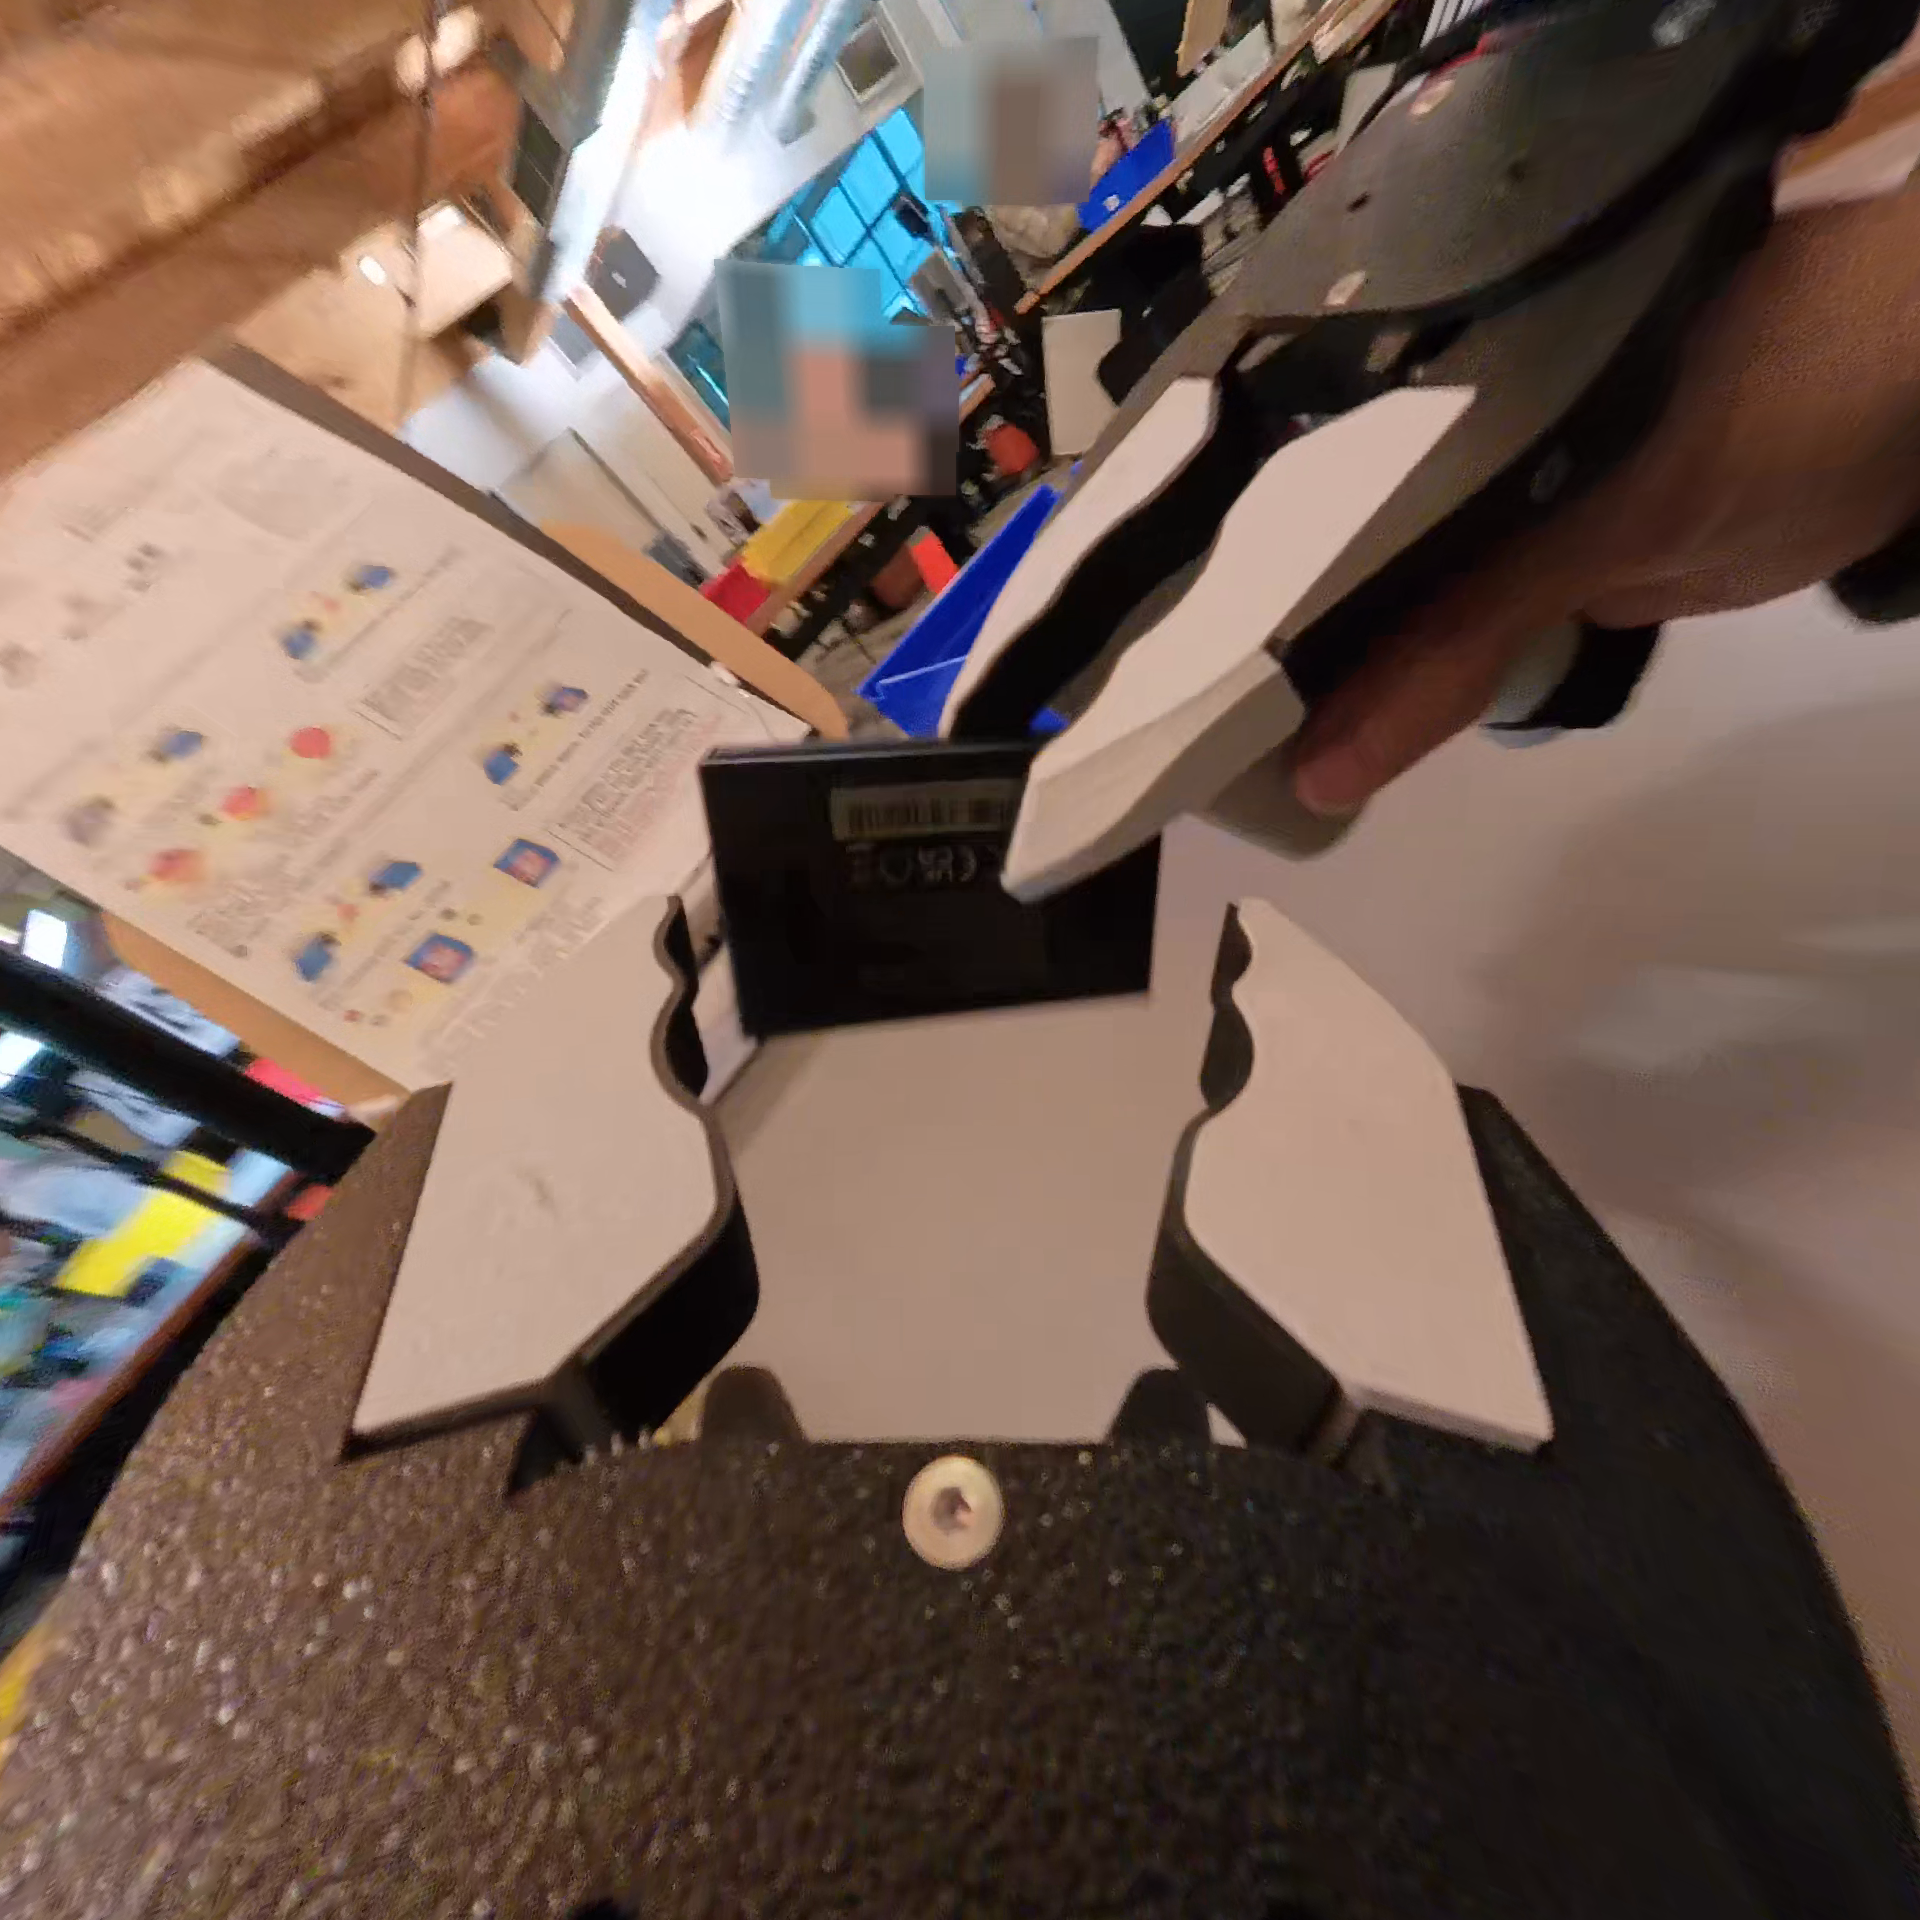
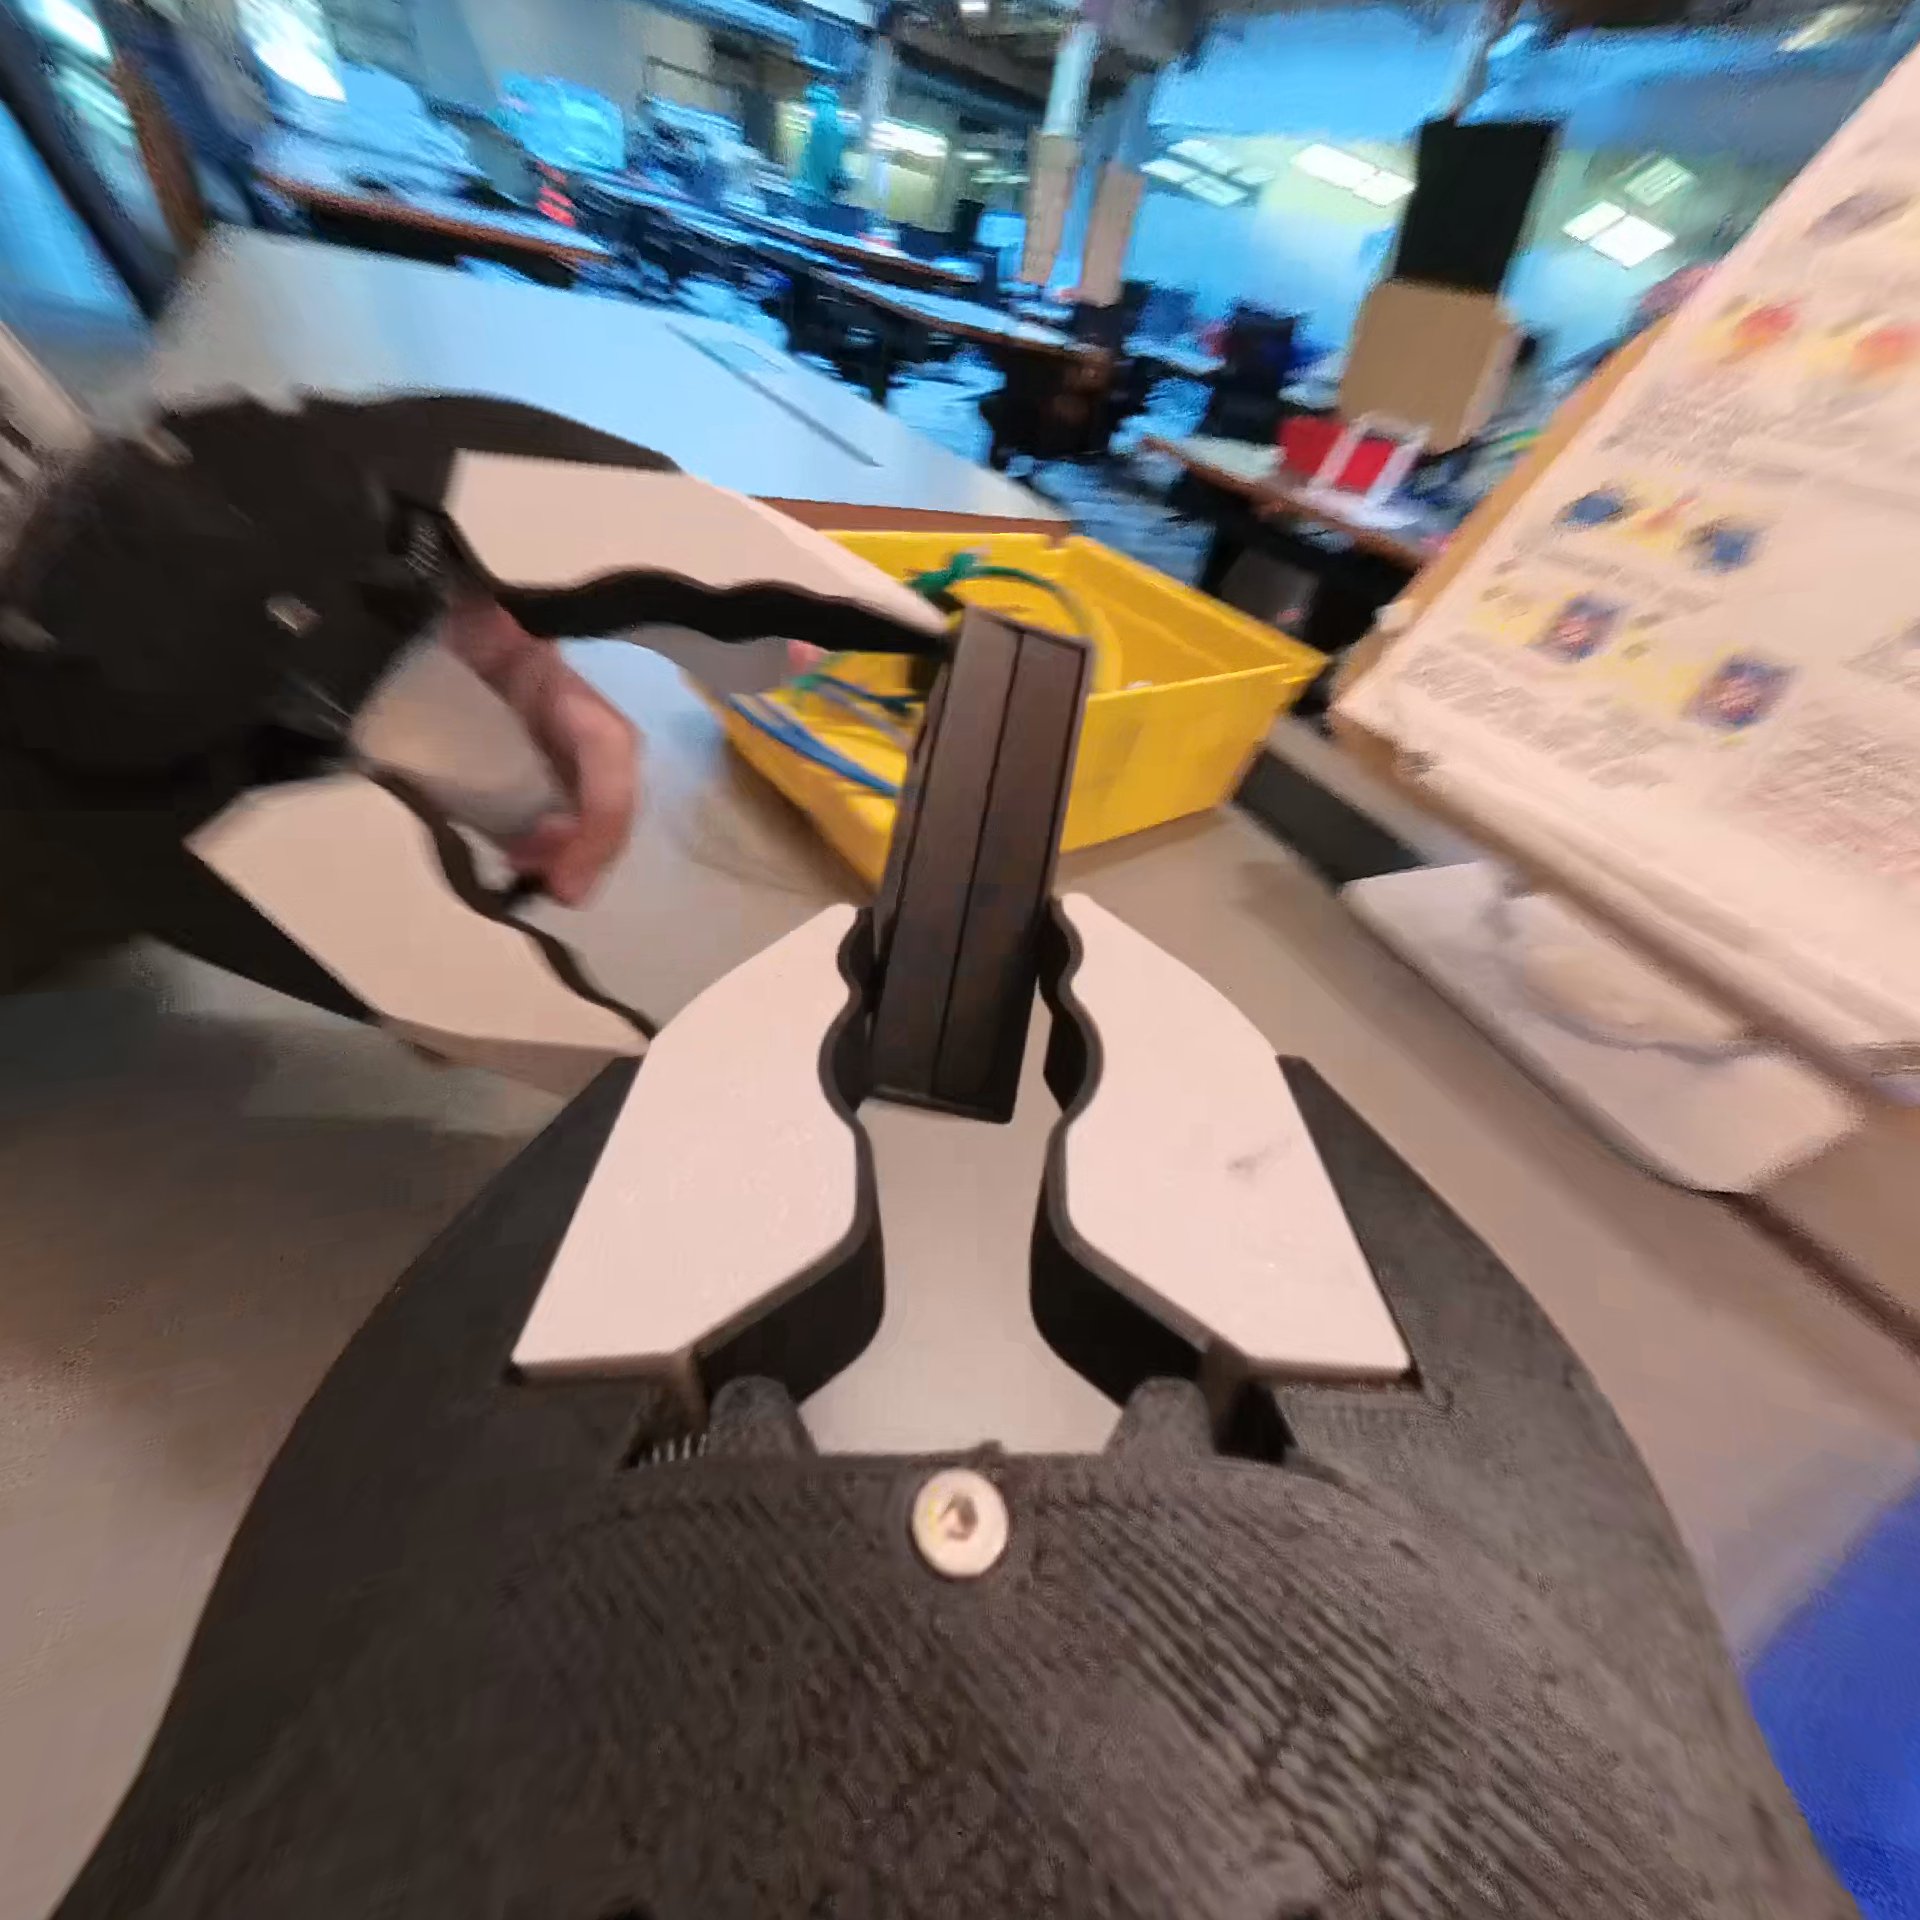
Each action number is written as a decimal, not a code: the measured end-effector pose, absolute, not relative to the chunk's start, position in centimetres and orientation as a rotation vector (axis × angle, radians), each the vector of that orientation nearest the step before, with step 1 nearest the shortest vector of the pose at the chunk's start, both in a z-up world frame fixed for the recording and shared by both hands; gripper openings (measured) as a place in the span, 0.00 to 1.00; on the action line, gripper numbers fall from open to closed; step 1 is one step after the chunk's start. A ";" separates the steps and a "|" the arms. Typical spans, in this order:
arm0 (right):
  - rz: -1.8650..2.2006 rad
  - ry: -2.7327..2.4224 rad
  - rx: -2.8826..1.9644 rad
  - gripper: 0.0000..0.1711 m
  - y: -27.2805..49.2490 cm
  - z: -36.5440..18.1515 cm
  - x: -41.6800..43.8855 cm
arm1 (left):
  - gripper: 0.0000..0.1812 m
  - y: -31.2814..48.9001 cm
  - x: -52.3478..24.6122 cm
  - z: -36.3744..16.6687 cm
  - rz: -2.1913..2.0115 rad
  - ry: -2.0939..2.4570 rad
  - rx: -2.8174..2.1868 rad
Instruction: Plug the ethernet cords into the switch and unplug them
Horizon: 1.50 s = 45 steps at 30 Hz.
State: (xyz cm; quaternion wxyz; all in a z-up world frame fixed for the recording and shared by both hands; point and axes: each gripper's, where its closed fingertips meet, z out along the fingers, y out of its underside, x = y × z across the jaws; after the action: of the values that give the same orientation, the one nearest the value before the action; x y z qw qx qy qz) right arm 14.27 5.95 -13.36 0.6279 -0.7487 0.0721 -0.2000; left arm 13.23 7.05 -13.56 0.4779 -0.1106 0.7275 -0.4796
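Right tongs point(image 2: 951, 971): clenched on the black switch point(image 2: 971, 862), held on edge above the desk point(image 2: 312, 1091).
Left tongs point(image 1: 951, 997): spread wide, empty, just beside the switch.
Ethernet cords point(image 2: 831, 717): in yellow bin point(image 2: 1174, 727).

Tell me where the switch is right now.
The switch is clamped on edge in the right gripper, above the table, with the yellow bin behind it and the open left gripper nearby.

Pale grey table point(image 2: 312, 1143) with yellow bin point(image 2: 1174, 748) and propped poster board point(image 2: 1662, 675)
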 end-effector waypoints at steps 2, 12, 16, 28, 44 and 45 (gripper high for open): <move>-0.751 0.078 -1.691 0.16 4.5 -12.2 15.5 | 0.52 7.2 12.9 -13.3 -1.337 1.873 -0.416; -1.721 -0.649 -1.561 0.16 5.5 -12.2 13.3 | 0.35 8.4 13.0 -9.7 -2.511 2.090 -1.718; -1.747 -0.781 -1.513 0.16 7.1 -12.8 11.7 | 0.23 8.2 12.8 -12.2 -2.403 2.209 -1.826; -0.833 -0.068 -1.468 0.42 6.1 -11.9 13.4 | 0.15 9.8 14.3 -11.8 -2.423 1.876 -1.281; 0.200 0.059 -1.482 0.17 5.1 -12.7 10.7 | 0.16 6.6 9.9 -12.9 -2.209 2.071 -0.623; 0.134 0.035 -1.529 0.16 4.8 -13.0 10.9 | 0.22 6.6 9.9 -13.4 -2.122 2.129 -0.607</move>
State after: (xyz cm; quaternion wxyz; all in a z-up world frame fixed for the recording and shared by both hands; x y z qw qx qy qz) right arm 10.88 4.83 -13.03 0.7194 -0.6918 0.0156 0.0607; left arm 9.89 6.61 -13.40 0.0372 -0.1978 0.6938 -0.6915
